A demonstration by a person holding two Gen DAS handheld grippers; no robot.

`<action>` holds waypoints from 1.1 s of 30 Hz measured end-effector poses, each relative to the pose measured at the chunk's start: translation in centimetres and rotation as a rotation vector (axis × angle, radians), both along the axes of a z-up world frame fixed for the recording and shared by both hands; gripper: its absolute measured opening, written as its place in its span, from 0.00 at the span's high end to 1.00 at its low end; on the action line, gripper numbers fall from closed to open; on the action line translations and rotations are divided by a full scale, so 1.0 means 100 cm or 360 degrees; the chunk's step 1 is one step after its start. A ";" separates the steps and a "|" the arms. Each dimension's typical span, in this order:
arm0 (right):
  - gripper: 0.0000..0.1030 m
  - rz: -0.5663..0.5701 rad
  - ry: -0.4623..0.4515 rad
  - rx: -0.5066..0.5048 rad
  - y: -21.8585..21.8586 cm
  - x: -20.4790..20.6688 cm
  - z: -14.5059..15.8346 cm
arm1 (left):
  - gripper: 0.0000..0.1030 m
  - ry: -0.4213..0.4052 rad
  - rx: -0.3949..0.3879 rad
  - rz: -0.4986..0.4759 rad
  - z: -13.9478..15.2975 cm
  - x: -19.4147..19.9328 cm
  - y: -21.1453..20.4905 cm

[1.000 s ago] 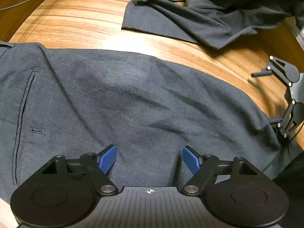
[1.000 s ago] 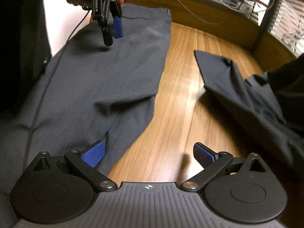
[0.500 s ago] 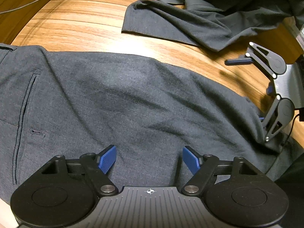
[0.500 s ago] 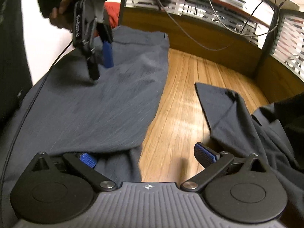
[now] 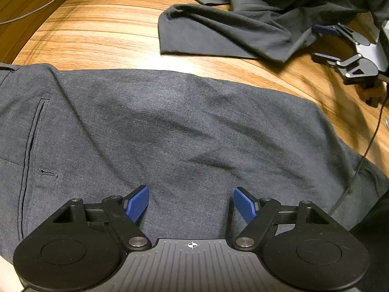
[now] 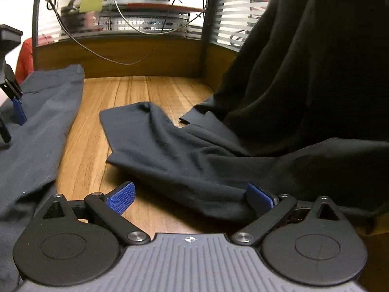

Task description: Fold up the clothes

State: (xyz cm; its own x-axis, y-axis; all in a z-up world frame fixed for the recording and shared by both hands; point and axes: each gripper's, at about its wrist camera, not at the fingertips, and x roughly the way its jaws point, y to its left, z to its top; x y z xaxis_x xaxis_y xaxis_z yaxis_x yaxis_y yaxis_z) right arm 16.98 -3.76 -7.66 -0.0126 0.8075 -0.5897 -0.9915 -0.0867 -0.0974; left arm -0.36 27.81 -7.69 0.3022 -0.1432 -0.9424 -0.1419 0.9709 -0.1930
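Grey trousers (image 5: pixel 170 126) lie flat on the wooden table (image 5: pixel 97 36), a back pocket slit at the left. My left gripper (image 5: pixel 190 204) hovers just over them, pointing steeply down, open, with nothing between its blue pads. A dark garment (image 6: pixel 182 150) lies crumpled further along the table. My right gripper (image 6: pixel 190 198) is low at its near edge, open wide, with a fold of the dark cloth lying between the jaws against the right pad. In the left wrist view the right gripper (image 5: pixel 321 43) shows at the far right beside the dark garment (image 5: pixel 231 31).
A black cloth (image 6: pixel 316 73) hangs down on the right. A wooden partition (image 6: pixel 121 56) with loose cables closes the table's far end. A strip of bare wood (image 6: pixel 92 133) runs between the two garments. A thin cable (image 5: pixel 364 150) trails over the trousers' right end.
My right gripper has swung away from the grey trousers' edge, rightward to the dark garment, and rolled. The left gripper has stayed over the trousers, still open.
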 end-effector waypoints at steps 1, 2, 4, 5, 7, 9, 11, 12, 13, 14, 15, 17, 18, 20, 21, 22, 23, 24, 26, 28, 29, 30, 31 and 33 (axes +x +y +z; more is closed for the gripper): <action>0.03 0.0027 -0.0014 -0.0013 -0.001 0.000 0.001 | 0.23 0.0000 0.0001 0.0000 0.000 0.000 0.000; 0.03 0.0058 -0.0004 -0.0036 -0.001 -0.001 0.001 | 0.23 0.0000 0.0002 -0.0001 0.000 0.000 -0.001; 0.03 0.0123 0.0045 -0.0085 -0.001 -0.004 0.001 | 0.23 0.0005 0.0003 0.0004 0.000 0.000 -0.001; 0.03 0.0160 0.0082 -0.0110 -0.003 -0.009 0.002 | 0.23 0.0009 0.0004 0.0009 0.000 0.001 -0.001; 0.03 0.0232 0.0152 -0.0163 -0.007 -0.021 0.002 | 0.25 0.0030 0.0011 0.0028 0.000 0.004 -0.002; 0.06 0.0301 0.0299 -0.0233 -0.010 -0.034 0.003 | 0.32 0.0053 0.0020 0.0072 0.003 0.009 -0.002; 0.12 0.0346 0.0465 -0.0298 -0.016 -0.047 0.006 | 0.47 0.0012 -0.0009 0.0095 0.011 0.014 -0.001; 0.22 0.0357 0.0553 -0.0336 -0.018 -0.053 0.006 | 0.49 -0.0023 -0.0010 0.0086 0.017 0.018 -0.005; 0.26 0.0367 0.0642 -0.0373 -0.020 -0.060 0.006 | 0.49 -0.0058 -0.0011 0.0076 0.023 0.022 -0.009; 0.28 0.0377 0.0728 -0.0409 -0.021 -0.067 0.006 | 0.49 -0.0093 -0.0013 0.0067 0.028 0.026 -0.013; 0.29 0.0391 0.0747 -0.0432 -0.025 -0.076 0.006 | 0.49 -0.0127 -0.0038 0.0052 0.034 0.032 -0.019; 0.36 0.0411 0.0727 -0.0491 -0.030 -0.094 0.004 | 0.49 -0.0174 -0.0132 0.0016 0.042 0.047 -0.034; 0.59 0.0415 0.0682 -0.0532 -0.030 -0.103 0.003 | 0.49 -0.0192 -0.0182 -0.0005 0.046 0.054 -0.042; 0.90 0.0416 0.0615 -0.0580 -0.032 -0.116 0.001 | 0.49 -0.0182 -0.0278 -0.0042 0.046 0.064 -0.062; 0.91 0.0400 0.0592 -0.0581 -0.033 -0.121 0.003 | 0.49 -0.0155 -0.0334 -0.0062 0.044 0.070 -0.070; 0.92 0.0392 0.0584 -0.0574 -0.033 -0.123 0.006 | 0.49 -0.0128 -0.0389 -0.0081 0.043 0.077 -0.079; 0.92 0.0383 0.0576 -0.0563 -0.034 -0.126 0.010 | 0.49 -0.0093 -0.0437 -0.0090 0.040 0.081 -0.085; 0.93 0.0381 0.0571 -0.0547 -0.035 -0.129 0.016 | 0.49 -0.0048 -0.0491 -0.0098 0.036 0.086 -0.093; 0.94 0.0385 0.0562 -0.0513 -0.038 -0.129 0.027 | 0.49 0.0022 -0.0528 -0.0108 0.029 0.091 -0.104; 0.95 0.0414 0.0552 -0.0473 -0.043 -0.135 0.037 | 0.49 0.0101 -0.0465 -0.0122 0.023 0.097 -0.118; 0.95 0.0434 0.0551 -0.0456 -0.045 -0.137 0.042 | 0.51 0.0119 -0.0426 -0.0120 0.022 0.096 -0.121; 0.96 0.0446 0.0541 -0.0440 -0.048 -0.140 0.046 | 0.57 0.0137 -0.0387 -0.0117 0.020 0.095 -0.124; 0.96 0.0455 0.0534 -0.0437 -0.049 -0.141 0.048 | 0.80 0.0137 -0.0355 -0.0115 0.020 0.093 -0.124; 0.96 0.0474 0.0521 -0.0432 -0.052 -0.143 0.051 | 0.96 0.0134 -0.0309 -0.0135 0.021 0.091 -0.122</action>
